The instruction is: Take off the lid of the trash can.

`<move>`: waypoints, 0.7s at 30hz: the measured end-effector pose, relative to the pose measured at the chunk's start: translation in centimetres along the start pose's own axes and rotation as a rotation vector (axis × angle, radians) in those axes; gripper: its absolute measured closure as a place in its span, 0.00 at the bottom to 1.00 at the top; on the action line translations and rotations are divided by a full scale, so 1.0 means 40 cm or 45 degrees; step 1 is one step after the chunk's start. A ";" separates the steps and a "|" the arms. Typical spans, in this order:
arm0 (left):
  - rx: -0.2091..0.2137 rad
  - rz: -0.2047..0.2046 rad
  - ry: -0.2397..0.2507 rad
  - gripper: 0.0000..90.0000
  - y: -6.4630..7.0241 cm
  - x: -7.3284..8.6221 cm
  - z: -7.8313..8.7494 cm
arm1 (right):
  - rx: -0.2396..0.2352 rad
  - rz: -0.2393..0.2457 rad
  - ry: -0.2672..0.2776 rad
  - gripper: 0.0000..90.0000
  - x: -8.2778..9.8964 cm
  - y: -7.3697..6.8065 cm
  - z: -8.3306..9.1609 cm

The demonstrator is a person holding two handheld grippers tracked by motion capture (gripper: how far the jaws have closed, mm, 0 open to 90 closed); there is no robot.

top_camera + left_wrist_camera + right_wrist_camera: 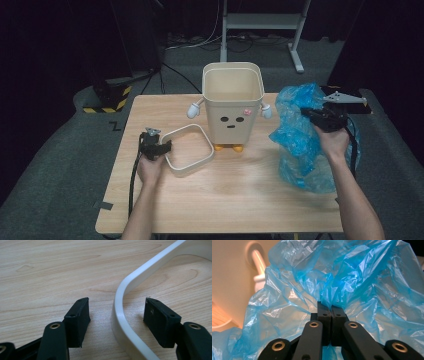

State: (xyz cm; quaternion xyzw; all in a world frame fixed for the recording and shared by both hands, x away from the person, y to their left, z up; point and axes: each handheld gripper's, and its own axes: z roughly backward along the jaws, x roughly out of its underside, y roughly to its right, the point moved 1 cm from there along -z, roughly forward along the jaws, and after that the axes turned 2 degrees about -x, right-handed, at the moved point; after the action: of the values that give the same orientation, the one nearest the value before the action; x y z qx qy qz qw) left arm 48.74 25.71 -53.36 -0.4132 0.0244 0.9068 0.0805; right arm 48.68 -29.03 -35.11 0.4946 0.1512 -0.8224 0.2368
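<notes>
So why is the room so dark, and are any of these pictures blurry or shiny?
High view: the light wooden table is lit, the floor beyond nearly black. Left gripper view: sharp wood grain, the black jaws nearest the lens slightly soft beside the white plastic frame. Right gripper view: the crinkled blue plastic bag glints with small highlights.

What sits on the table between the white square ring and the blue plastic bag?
In the high view, the cream bin with a face stands between the ring and the bag, with bare table in front.
</notes>
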 end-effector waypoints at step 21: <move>-0.001 0.001 0.000 0.42 0.000 0.000 0.000 | -0.077 0.068 0.074 0.99 -0.095 -0.049 0.085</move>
State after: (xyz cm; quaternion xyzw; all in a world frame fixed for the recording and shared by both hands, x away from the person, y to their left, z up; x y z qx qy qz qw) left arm 48.74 25.71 -53.36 -0.4132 0.0242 0.9068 0.0802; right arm 46.61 -28.11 -30.13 0.5149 0.1694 -0.7962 0.2689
